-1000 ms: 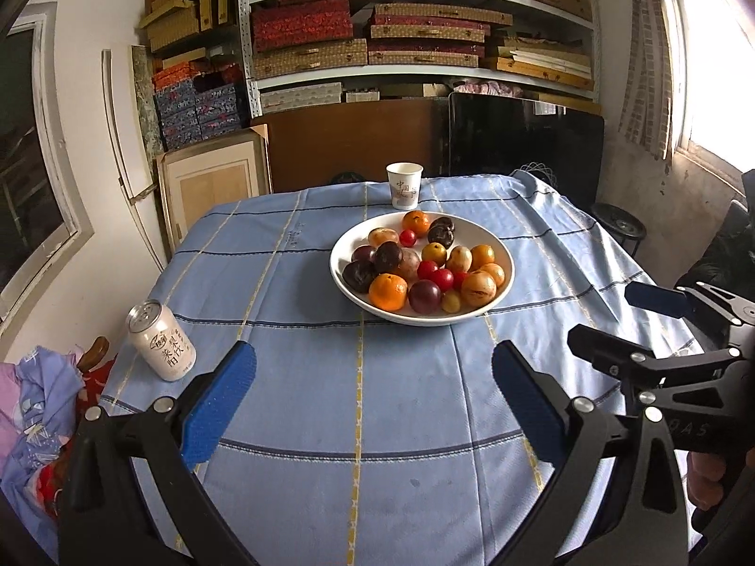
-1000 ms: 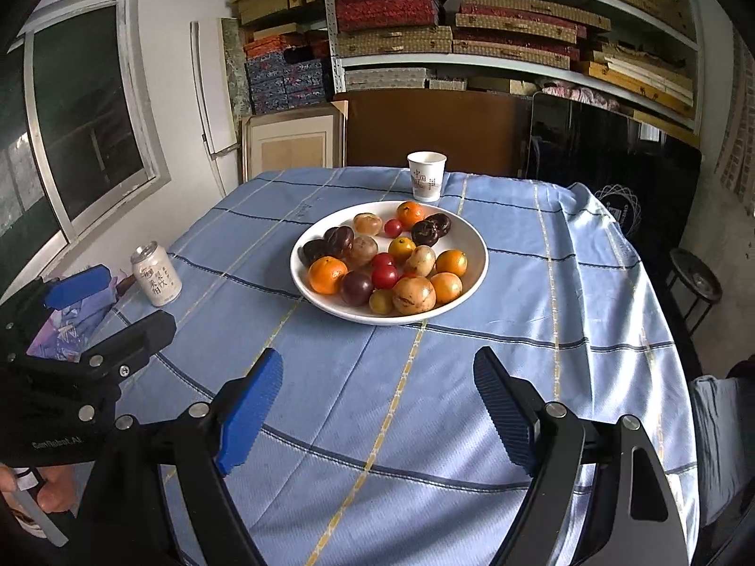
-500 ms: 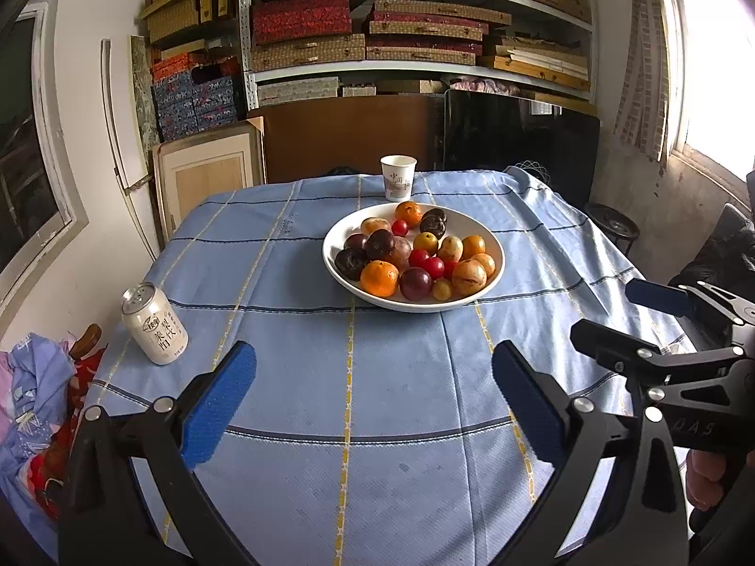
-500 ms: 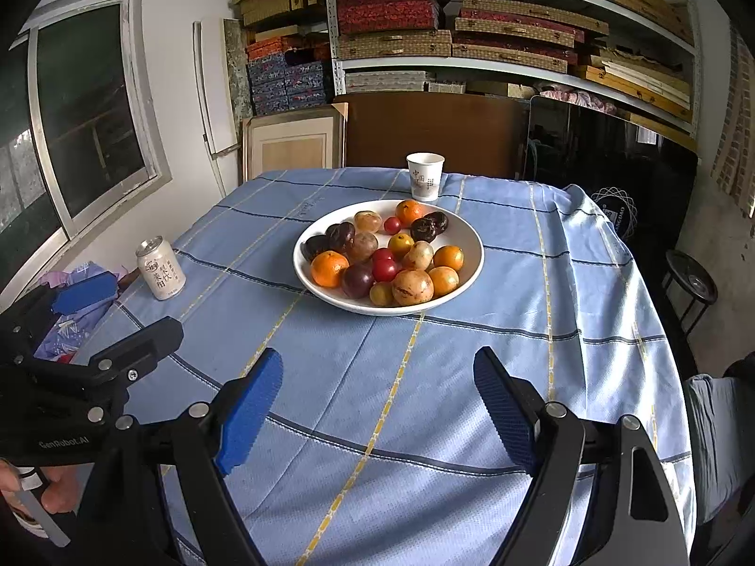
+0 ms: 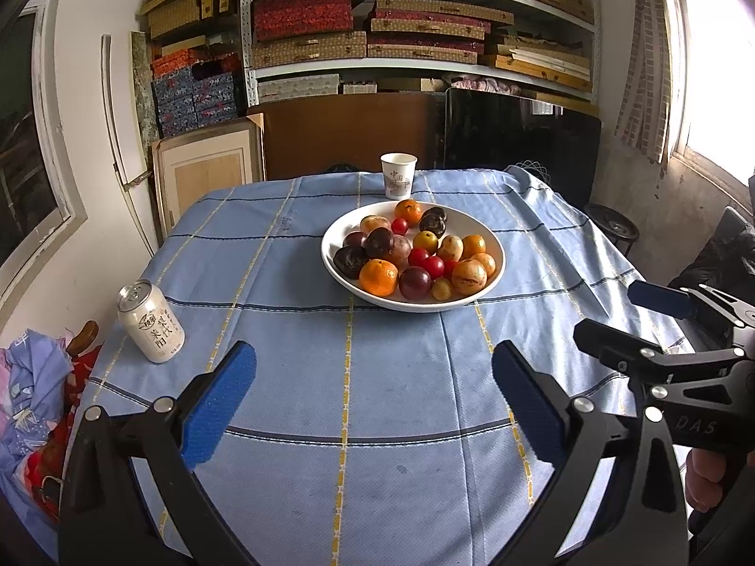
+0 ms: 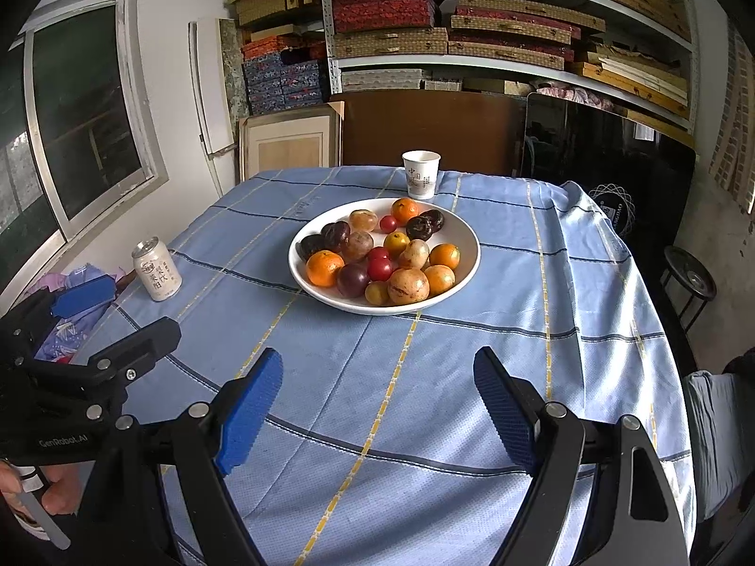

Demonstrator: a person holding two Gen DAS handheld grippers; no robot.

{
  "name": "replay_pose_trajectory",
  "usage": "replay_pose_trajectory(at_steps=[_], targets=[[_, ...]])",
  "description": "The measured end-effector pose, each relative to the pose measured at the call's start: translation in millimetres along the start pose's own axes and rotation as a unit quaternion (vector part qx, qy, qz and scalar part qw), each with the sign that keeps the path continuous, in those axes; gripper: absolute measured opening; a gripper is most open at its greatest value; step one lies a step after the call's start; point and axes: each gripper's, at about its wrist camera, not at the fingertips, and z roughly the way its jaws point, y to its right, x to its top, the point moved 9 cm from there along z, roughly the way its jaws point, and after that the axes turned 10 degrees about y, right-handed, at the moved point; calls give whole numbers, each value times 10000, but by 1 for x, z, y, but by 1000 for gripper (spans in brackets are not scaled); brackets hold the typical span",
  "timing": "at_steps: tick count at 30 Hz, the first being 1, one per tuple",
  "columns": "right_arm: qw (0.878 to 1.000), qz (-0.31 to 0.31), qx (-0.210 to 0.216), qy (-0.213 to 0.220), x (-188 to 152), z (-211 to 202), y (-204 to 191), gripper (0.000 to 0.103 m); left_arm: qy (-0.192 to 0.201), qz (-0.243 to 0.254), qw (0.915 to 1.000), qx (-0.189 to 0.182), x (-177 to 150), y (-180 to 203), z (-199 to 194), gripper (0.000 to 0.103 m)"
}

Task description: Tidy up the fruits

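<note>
The fruits (image 5: 413, 253) are all sitting in the white bowl (image 5: 490, 240), mixed in one heap: oranges, dark plums, red cherry tomatoes and tan passion fruit touching one another. The bowl is standing at 12 o'clock from both claws, with a paper cup (image 5: 398, 175) just beyond it at its 12 and a can (image 5: 151, 322) off at its 8 o'clock, near the cloth's edge.

The left claw (image 5: 373, 398) is hanging wide open over the blue cloth (image 5: 292, 330), holding nothing. The right claw (image 6: 377, 412) is doing the same, jaws fully spread and empty, well short of the bowl.

This scene is fitting two stages alike: fruit gathered in the bowl and waiting to be sorted, or fruit already collected there with the claws clear of it. Nothing is lying loose on the cloth. Whichever it is, any grip in this heap is calling for care: the fruits are round and packed close, so the jaws should be closing across the widest part of one piece from above, gently on the soft tomatoes, without nudging neighbours over the rim.

Against the frame a second ago, the bowl is looking smaller and farther off in both views, and the can too, so both claws are drawing back from it; their opening is unchanged.
</note>
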Motion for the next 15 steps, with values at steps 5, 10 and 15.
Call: replay_pose_trajectory(at_steps=[5,10,15], targets=[[10000,7,0,-7,0,0,1,84,33,34,10000,69,0,2,2,98],[10000,50,-26,-22,-2,1,7,84,-13,4,10000,-13,0,4,3,98],[10000,51,-46,-35,-2,2,7,84,-67,-39,10000,-14,-1,3,7,98]])
